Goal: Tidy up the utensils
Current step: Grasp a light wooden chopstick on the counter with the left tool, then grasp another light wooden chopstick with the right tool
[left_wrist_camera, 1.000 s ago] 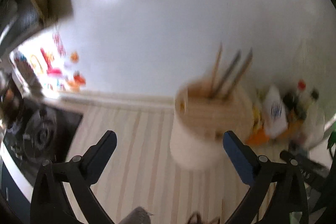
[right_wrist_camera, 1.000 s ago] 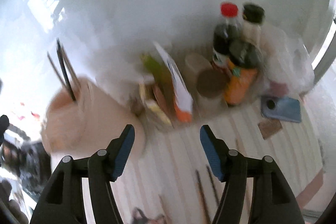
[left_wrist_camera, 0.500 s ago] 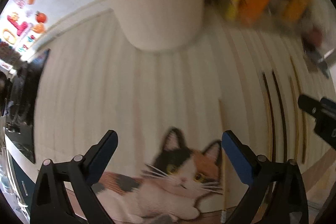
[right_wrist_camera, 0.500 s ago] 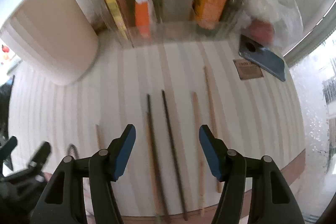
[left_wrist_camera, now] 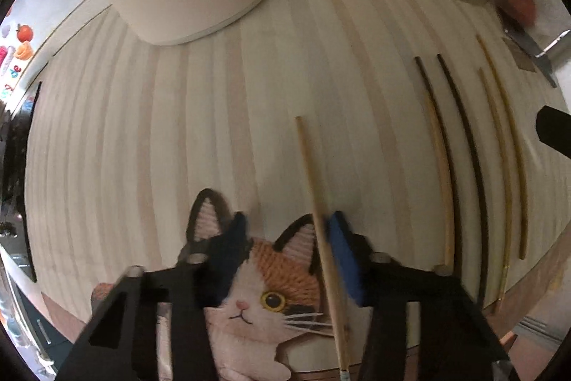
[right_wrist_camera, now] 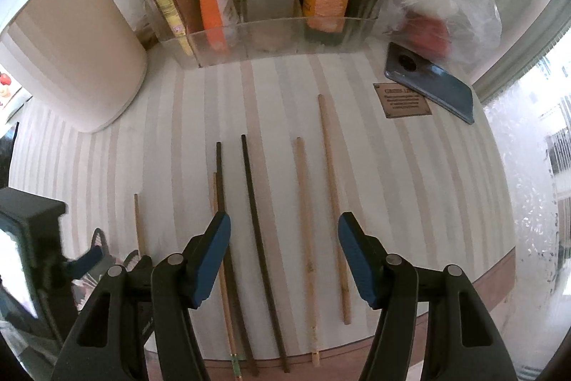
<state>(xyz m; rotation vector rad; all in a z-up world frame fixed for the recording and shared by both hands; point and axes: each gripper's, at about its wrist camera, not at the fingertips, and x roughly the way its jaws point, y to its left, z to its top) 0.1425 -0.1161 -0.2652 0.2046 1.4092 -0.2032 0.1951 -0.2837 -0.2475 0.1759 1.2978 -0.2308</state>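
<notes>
Since the earlier frame: both tongs dropped from the holder's rim to the surface (right_wrist_camera: 410, 166).

Holder (right_wrist_camera: 71, 59): stands far left, destination for sticks.

Right tongs (right_wrist_camera: 284, 231): released, wide, hovering above five chopsticks (right_wrist_camera: 255, 202) right of holder.

Left tongs (left_wrist_camera: 287, 231): closing; lone chopstick (left_wrist_camera: 314, 188) between the jaws, touching the right pad, nearest the holder, over the cat mat (left_wrist_camera: 271, 291).

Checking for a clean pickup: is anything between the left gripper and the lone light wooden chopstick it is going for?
Nothing visible. The left gripper is closing with the light wooden chopstick already between its blue pads, right pad beside it. Only the cat-print mat lies underneath; the other chopsticks lie apart to the right.
</notes>
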